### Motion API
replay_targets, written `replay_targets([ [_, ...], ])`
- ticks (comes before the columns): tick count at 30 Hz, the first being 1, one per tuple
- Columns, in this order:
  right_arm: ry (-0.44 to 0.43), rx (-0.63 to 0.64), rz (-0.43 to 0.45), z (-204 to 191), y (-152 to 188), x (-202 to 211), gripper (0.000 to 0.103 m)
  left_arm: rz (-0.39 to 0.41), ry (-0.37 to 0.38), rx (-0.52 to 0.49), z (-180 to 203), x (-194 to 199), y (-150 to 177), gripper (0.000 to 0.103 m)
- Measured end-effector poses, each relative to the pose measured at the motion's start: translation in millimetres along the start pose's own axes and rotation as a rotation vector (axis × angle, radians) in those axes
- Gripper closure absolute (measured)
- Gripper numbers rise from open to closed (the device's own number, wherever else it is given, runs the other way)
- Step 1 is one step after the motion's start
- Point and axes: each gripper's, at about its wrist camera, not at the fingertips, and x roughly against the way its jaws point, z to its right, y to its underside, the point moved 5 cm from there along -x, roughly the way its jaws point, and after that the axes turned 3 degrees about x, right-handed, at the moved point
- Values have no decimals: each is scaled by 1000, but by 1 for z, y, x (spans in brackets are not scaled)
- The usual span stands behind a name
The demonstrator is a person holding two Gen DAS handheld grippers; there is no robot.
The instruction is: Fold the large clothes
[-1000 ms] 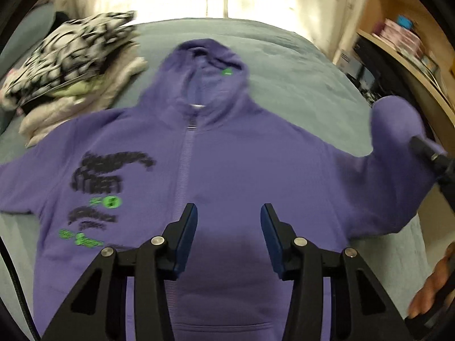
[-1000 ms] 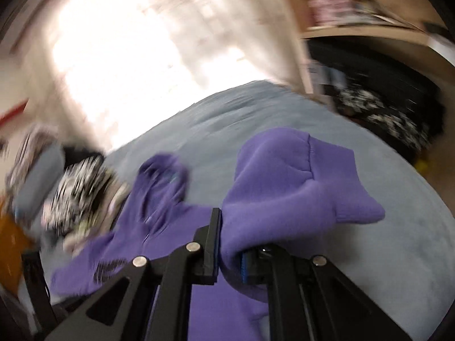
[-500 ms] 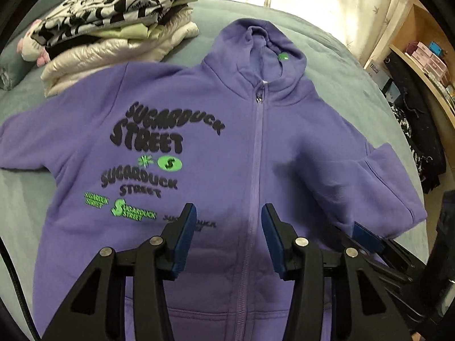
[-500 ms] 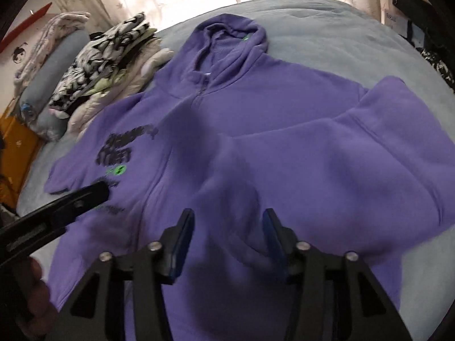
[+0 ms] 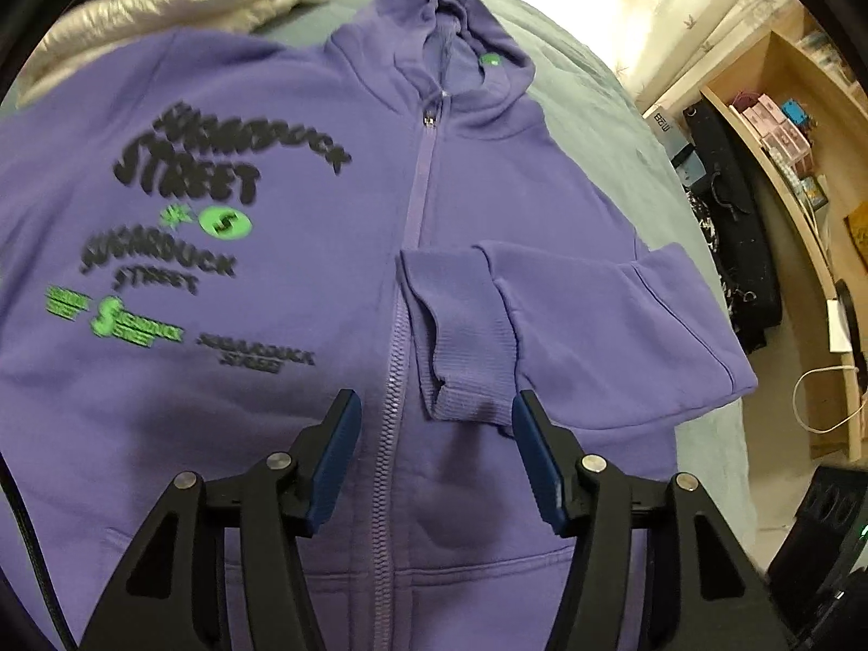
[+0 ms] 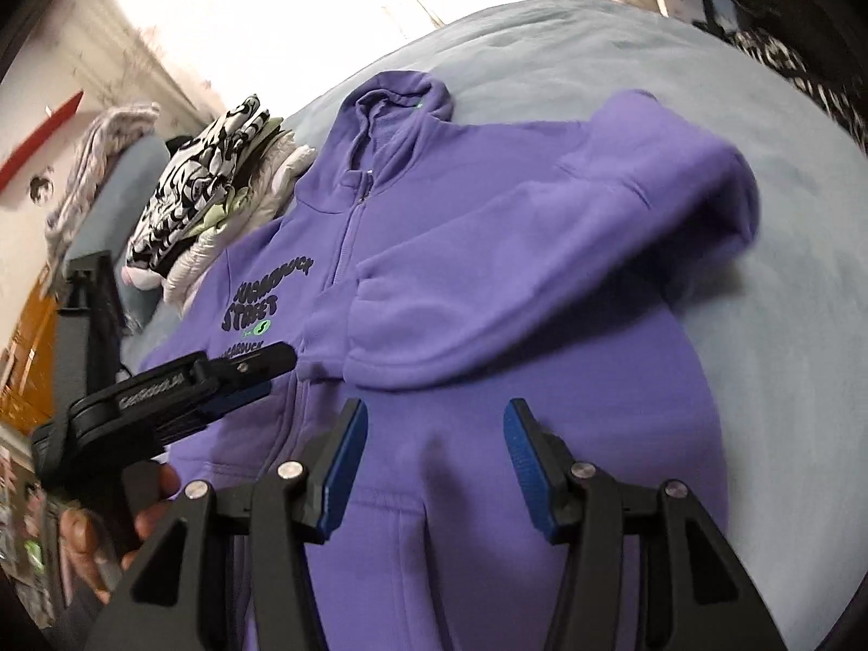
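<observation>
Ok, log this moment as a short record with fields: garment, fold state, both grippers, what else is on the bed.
garment: purple hoodie, front up, zipped, flat on the bed
fold state: one sleeve folded across the chest, cuff beside the zipper; hem not yet folded
left gripper: open, nothing between the jaws, which have just been opening, over the lower front
right gripper: open, empty, jaws just opened, over the lower front
also on bed: stack of folded clothes beside the hoodie's shoulder

Both wrist views steeply over hoodie (image 5: 325,434)
</observation>
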Motion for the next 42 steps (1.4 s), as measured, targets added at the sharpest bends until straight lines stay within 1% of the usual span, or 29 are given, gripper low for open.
replay_targets([
  [3,5,-8,-15,5,8,-6,50,-3,19,26,-2,-11,-2,47],
  [7,3,-12,-26,8,15,-13,50,19,32,0,7,-18,-8,47],
  [9,6,-16,-28,10,17,-16,50,18,45,-16,14,-21,-12,49],
  [11,8,-23,-30,11,18,-18,50,14,38,-45,23,-27,-14,64],
  [12,11,-26,-31,12,19,-19,50,7,29,-62,27,-30,-15,67],
  [13,13,-27,-31,12,20,-19,50,-7,20,-82,32,-36,-15,83],
  [14,13,-29,-32,13,20,-20,50,-14,14,-95,36,-39,-15,90],
  [15,13,-30,-31,13,21,-20,50,-12,-8,-117,40,-42,-16,90],
  [17,13,-31,-29,13,21,-19,50,36,-47,-174,53,-36,-18,92],
  [19,13,-31,-27,13,21,-19,50,108,-74,-241,70,-24,-20,93],
  [22,14,-30,-27,12,22,-18,50,231,-82,-349,103,6,-27,93],
  [24,16,-29,-24,12,22,-18,50,298,-85,-409,119,26,-34,93],
  [27,18,-27,-20,12,23,-17,50,405,-112,-495,130,60,-50,93],
  [29,21,-27,-18,12,23,-17,50,459,-143,-519,126,78,-63,93],
  [31,25,-26,-22,12,24,-16,50,490,-186,-510,113,87,-78,93],
  [34,40,-19,-34,10,22,-14,50,489,-261,-469,82,86,-92,92],
  [36,48,-13,-40,7,21,-13,50,448,-319,-422,48,71,-102,92],
  [37,52,-12,-44,6,21,-13,50,415,-345,-397,28,59,-105,92],
  [38,56,-12,-52,6,21,-12,50,384,-357,-372,12,47,-106,91],
  [40,66,-15,-65,5,19,-13,50,306,-398,-311,-24,20,-107,90],
  [41,69,-16,-70,5,18,-13,50,256,-420,-280,-41,7,-108,88],
  [42,76,-16,-76,5,16,-13,50,210,-410,-247,-54,-2,-108,87],
])
